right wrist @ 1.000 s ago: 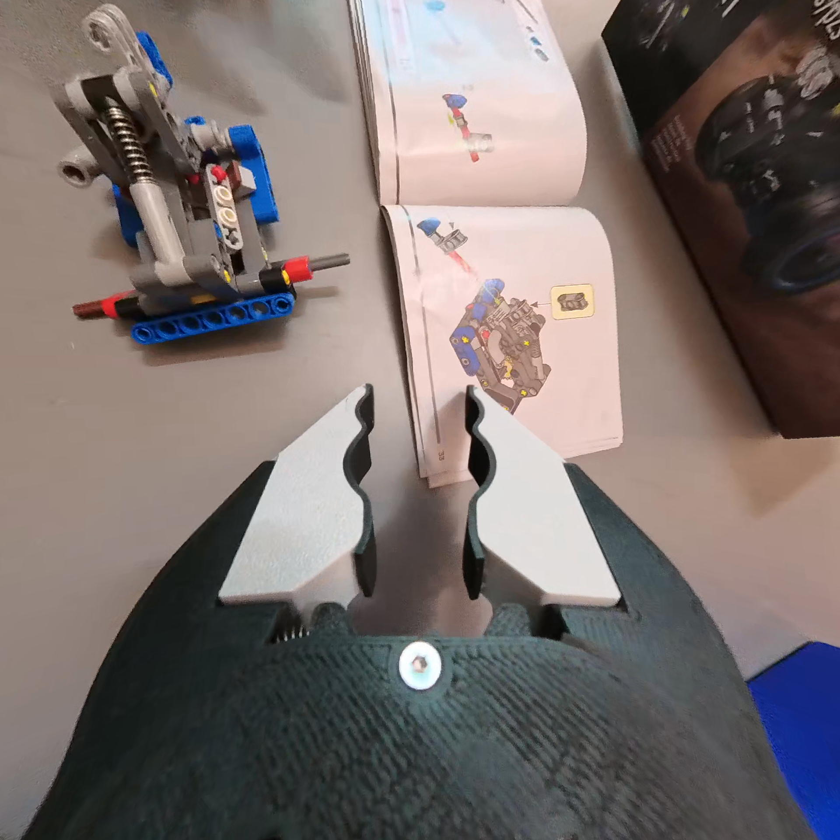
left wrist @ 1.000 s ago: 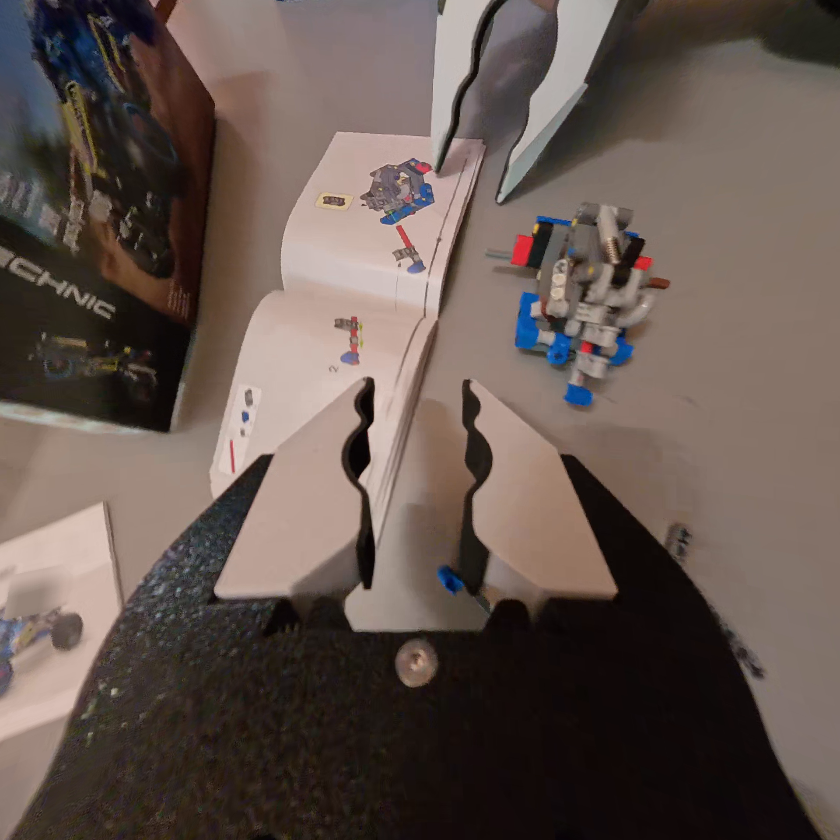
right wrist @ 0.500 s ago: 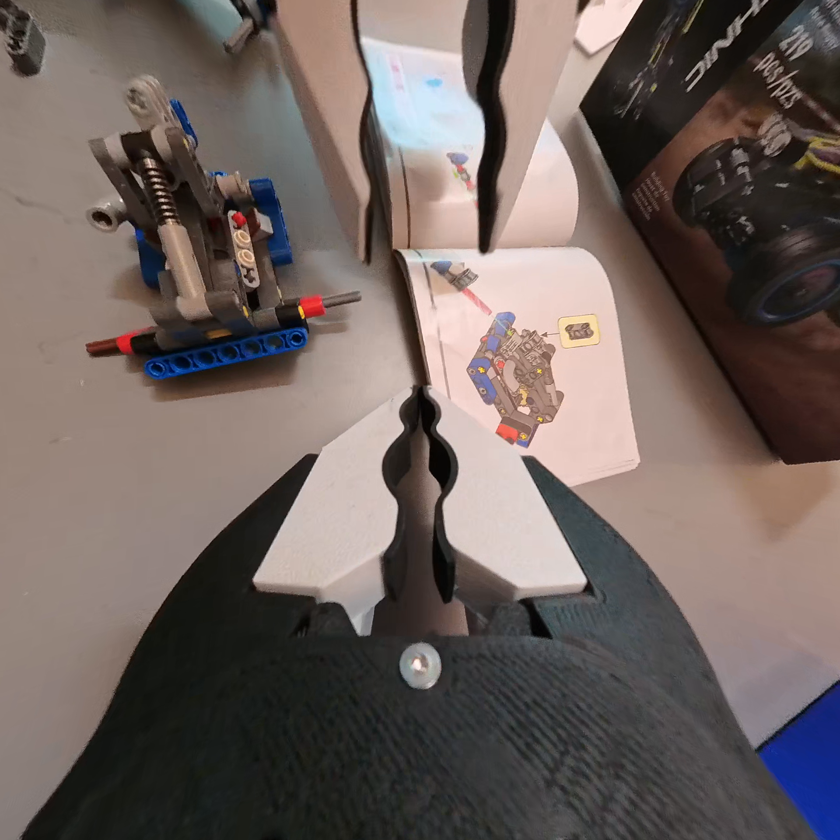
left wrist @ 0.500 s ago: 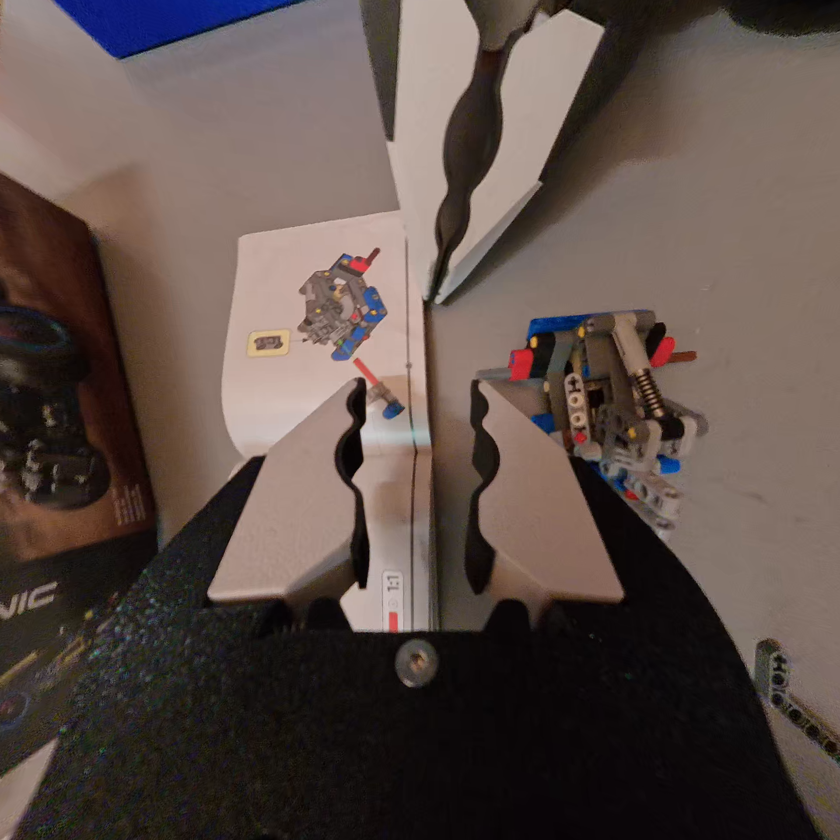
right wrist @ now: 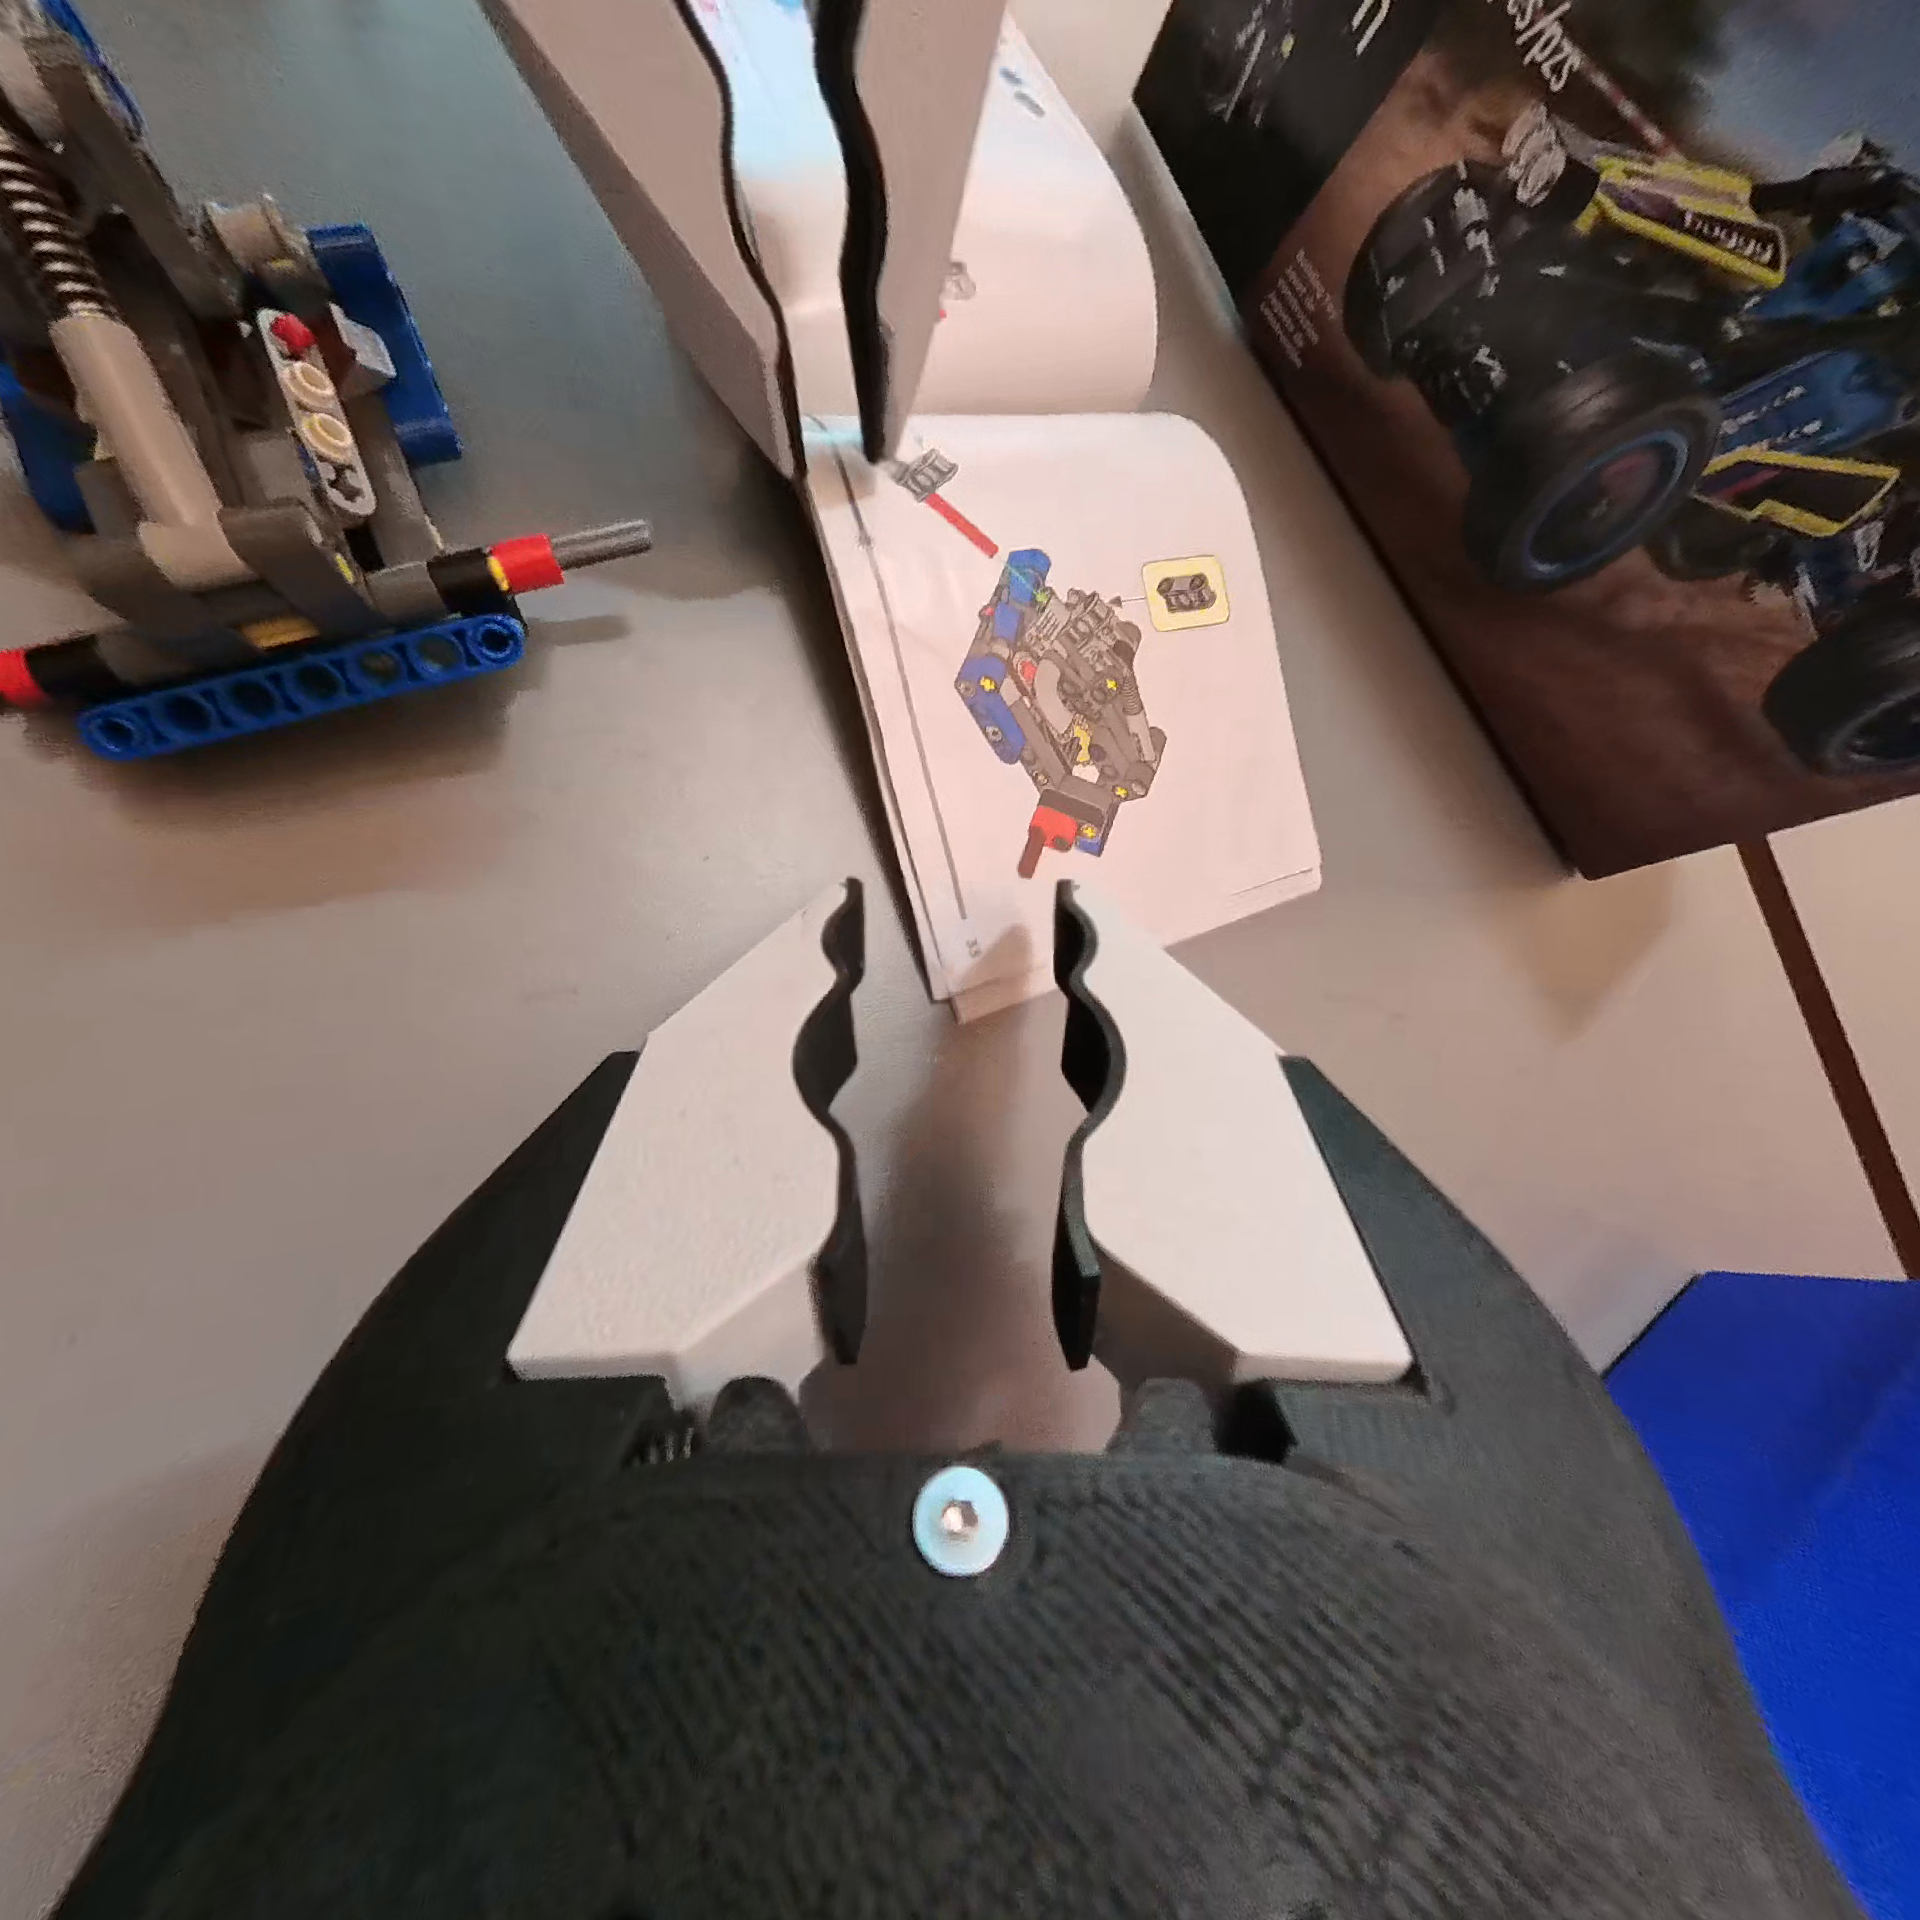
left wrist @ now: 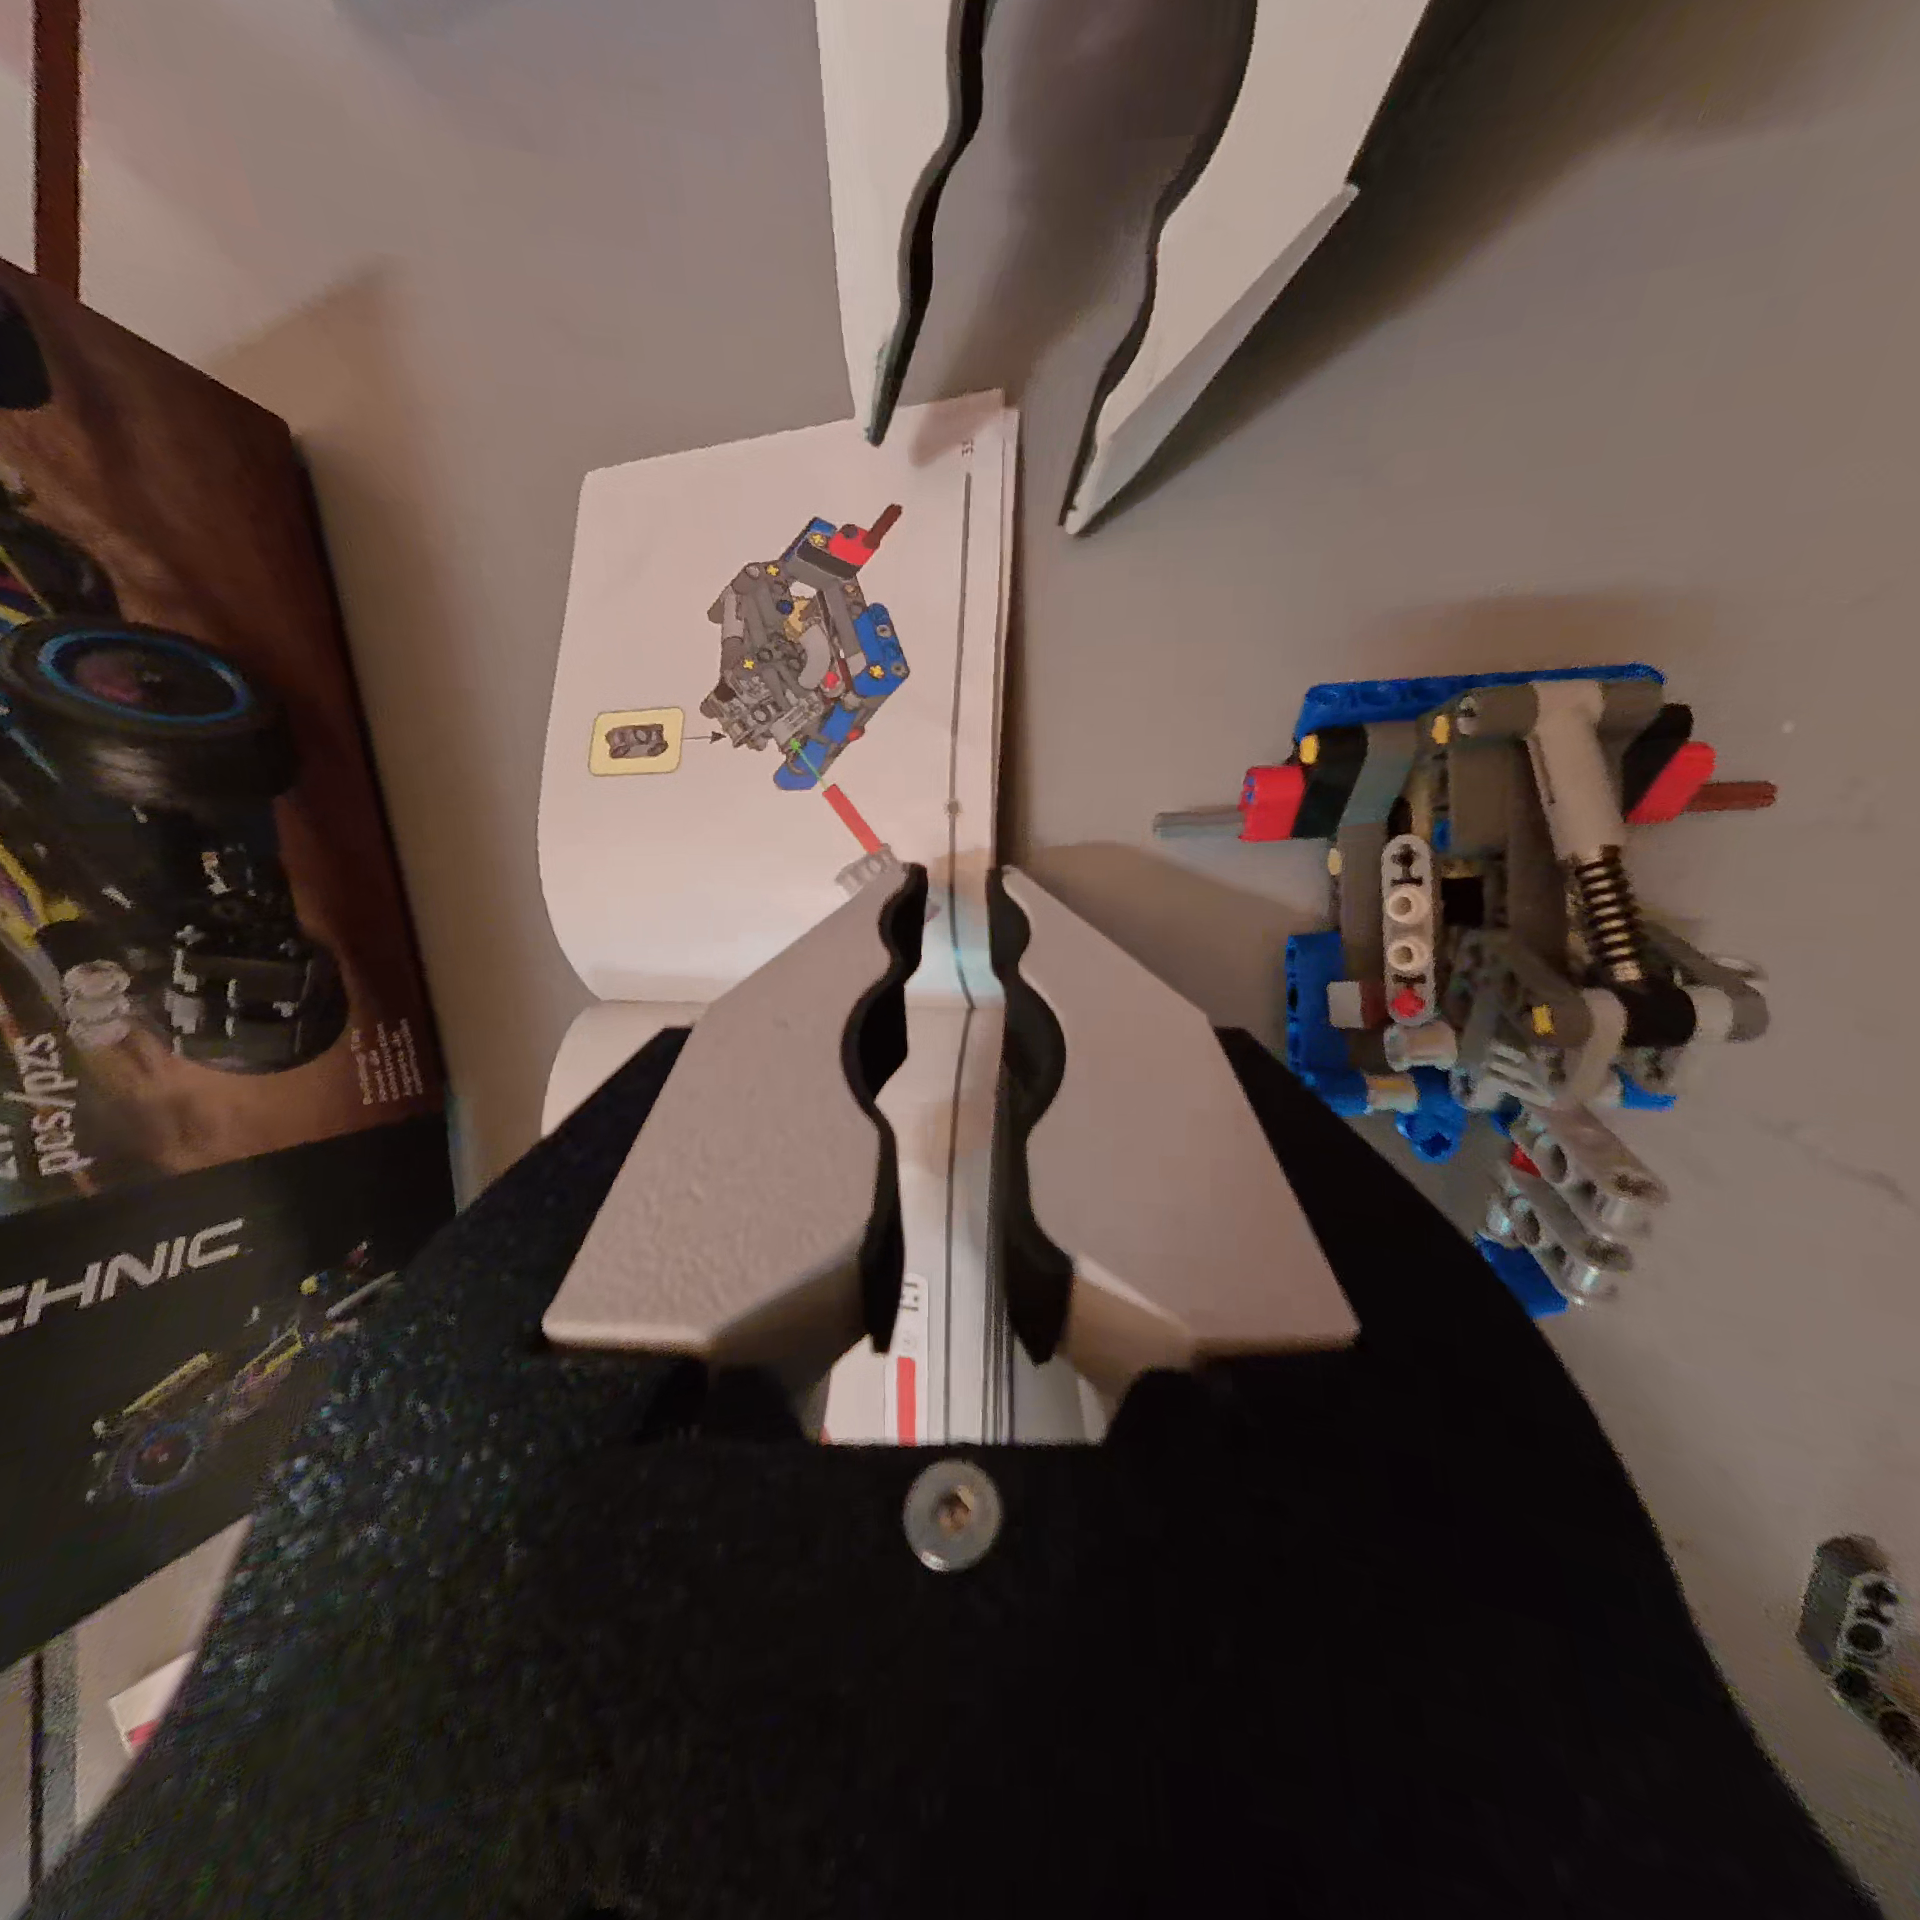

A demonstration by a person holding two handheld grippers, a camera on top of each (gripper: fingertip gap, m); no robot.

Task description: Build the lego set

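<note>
Hobby tabletop: grey table point(left wrist: 1455, 436), instruction booklet point(left wrist: 675, 852), set box point(right wrist: 1558, 416).

Left gripper point(left wrist: 951, 894) fingers narrowly parted, right gripper point(right wrist: 956, 899) agape

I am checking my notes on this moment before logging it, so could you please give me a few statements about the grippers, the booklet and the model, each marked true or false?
1. The instruction booklet lies open on the table. True.
2. The right gripper is shut tight. False: its jaws stand apart, empty.
3. The partly built model is held in the left gripper. False: it sits on the table, apart from both grippers.
4. The set's box lies beside the booklet. True.
</note>
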